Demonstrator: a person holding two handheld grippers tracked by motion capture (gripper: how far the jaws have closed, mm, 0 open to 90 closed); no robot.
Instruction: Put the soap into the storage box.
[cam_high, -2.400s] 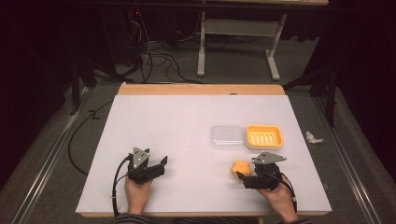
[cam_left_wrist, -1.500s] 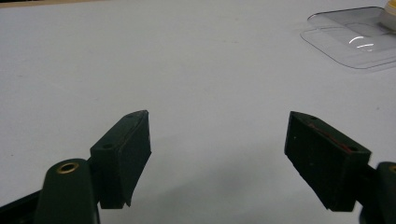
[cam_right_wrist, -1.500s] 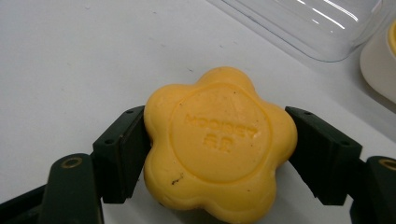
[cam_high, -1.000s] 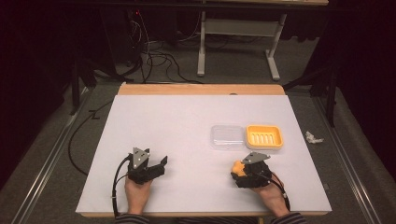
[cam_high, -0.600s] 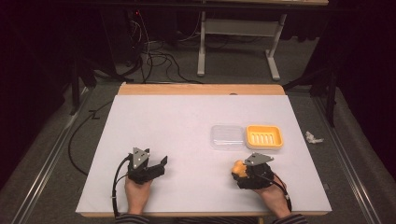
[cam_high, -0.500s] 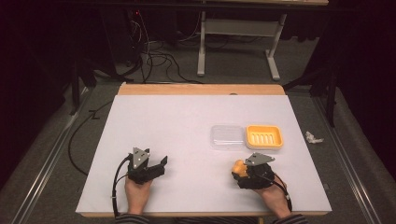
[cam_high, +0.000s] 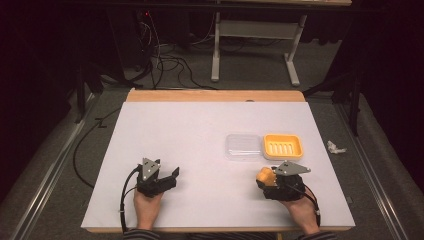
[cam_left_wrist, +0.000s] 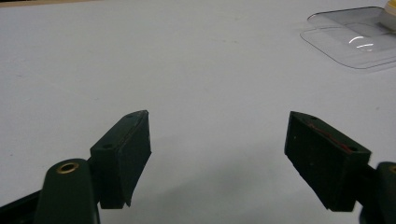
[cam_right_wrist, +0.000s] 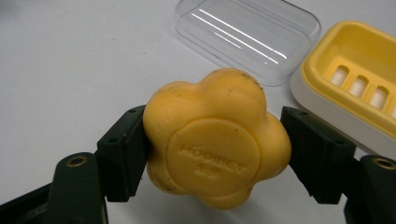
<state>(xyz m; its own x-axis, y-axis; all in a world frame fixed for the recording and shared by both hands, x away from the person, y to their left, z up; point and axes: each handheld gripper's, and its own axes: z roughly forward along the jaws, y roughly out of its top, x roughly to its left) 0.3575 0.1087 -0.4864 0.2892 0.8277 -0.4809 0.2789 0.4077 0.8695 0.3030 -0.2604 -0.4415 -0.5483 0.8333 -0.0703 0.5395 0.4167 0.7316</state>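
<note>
— Where was the soap?
— Clamped in the right tool, just above the tabletop, near the tray and lid.
— And the left tool?
— Wide, holding nothing.

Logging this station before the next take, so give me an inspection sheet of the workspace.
Surface: white table top, wooden strip along far edge.
Job's things: yellow flower-shaped soap; yellow soap dish beside clear lid, both empty.
Clutter: crumpled white scrap on the floor, right of table.
Grippers: right gripper clamps the soap; left gripper open, holding nothing.
Cables: one trails from each gripper; more on the floor behind.
Surroundings: dark room, grey table frame beyond.
</note>
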